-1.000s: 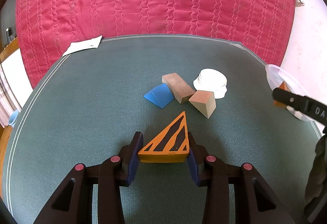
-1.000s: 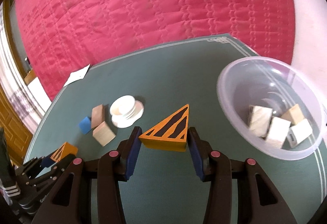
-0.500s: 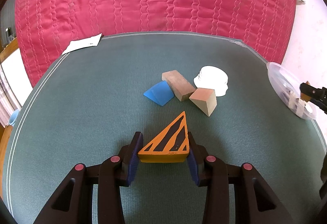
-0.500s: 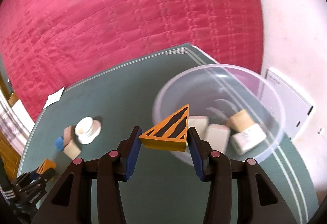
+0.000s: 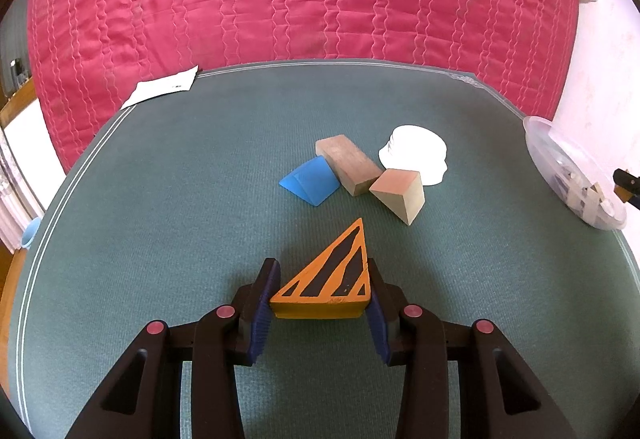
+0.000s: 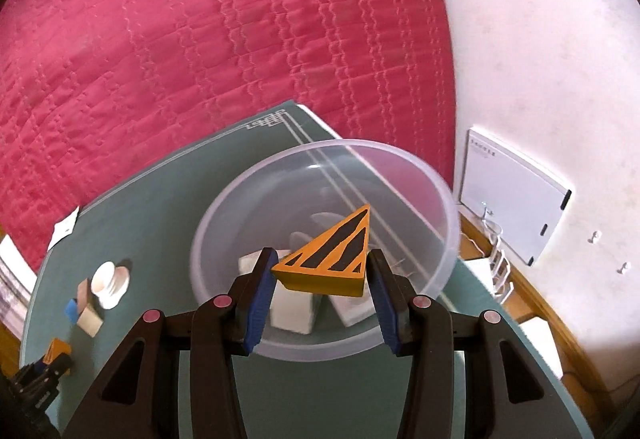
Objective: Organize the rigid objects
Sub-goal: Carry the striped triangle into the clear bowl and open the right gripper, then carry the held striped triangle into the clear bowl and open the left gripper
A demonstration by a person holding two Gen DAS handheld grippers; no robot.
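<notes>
Between the blue pads of the right gripper (image 6: 322,273) sits a striped orange wedge (image 6: 328,259), clamped by its sides and hanging over the clear plastic bowl (image 6: 448,199), where several pale wooden blocks (image 6: 292,305) already lie. To finish well, I would lower it close to those blocks before letting go — a drop from height could bounce it out. Across the green mat (image 5: 160,199), the left gripper (image 5: 320,303) pinches a second striped wedge (image 5: 332,279) the same way; a blue wedge (image 5: 310,183), two wooden blocks (image 5: 348,163) and a white piece (image 5: 418,151) wait beyond it.
</notes>
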